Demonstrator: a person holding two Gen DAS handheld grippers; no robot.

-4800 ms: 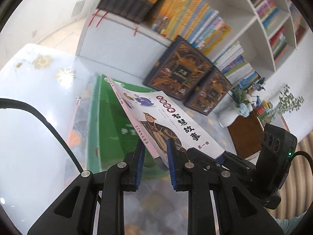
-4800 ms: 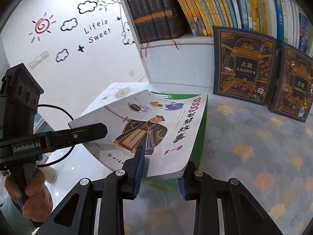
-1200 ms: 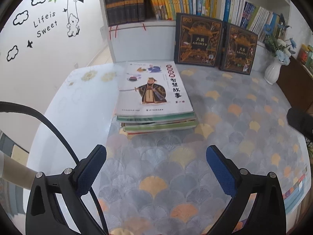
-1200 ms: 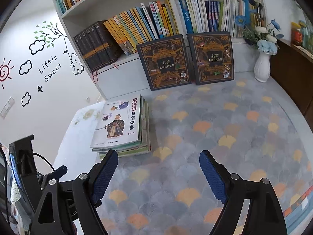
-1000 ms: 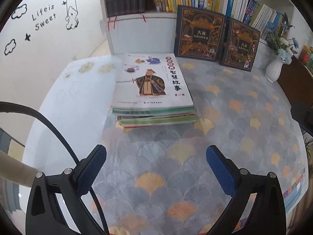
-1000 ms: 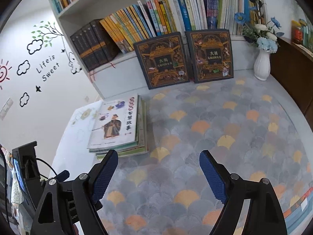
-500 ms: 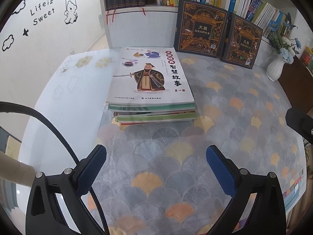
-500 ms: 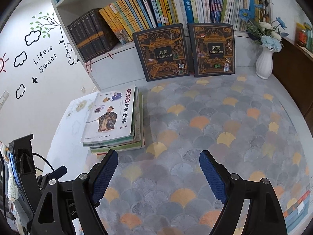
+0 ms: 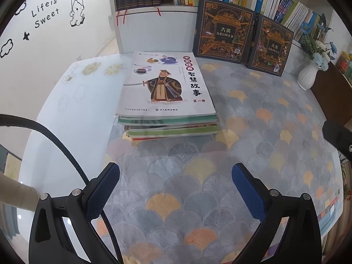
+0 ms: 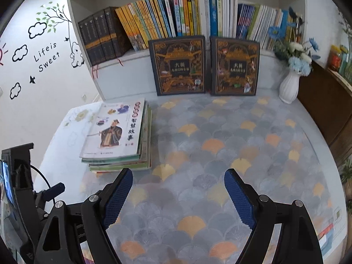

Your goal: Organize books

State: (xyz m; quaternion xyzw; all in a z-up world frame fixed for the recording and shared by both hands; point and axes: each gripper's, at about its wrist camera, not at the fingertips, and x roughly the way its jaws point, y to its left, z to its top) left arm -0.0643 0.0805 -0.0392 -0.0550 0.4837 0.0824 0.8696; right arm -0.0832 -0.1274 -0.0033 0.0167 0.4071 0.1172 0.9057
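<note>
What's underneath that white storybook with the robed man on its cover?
The white storybook tops a flat pile of thin books; green and reddish edges show below it. Their covers are hidden, and the exact count is unclear.

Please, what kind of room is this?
Probably a child's reading room at home: a full white bookshelf, cartoon wall stickers, and a stack of picture books on a patterned table.

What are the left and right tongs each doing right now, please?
Left tongs: open, holding nothing, above the table short of the book stack.
Right tongs: open, holding nothing.
</note>
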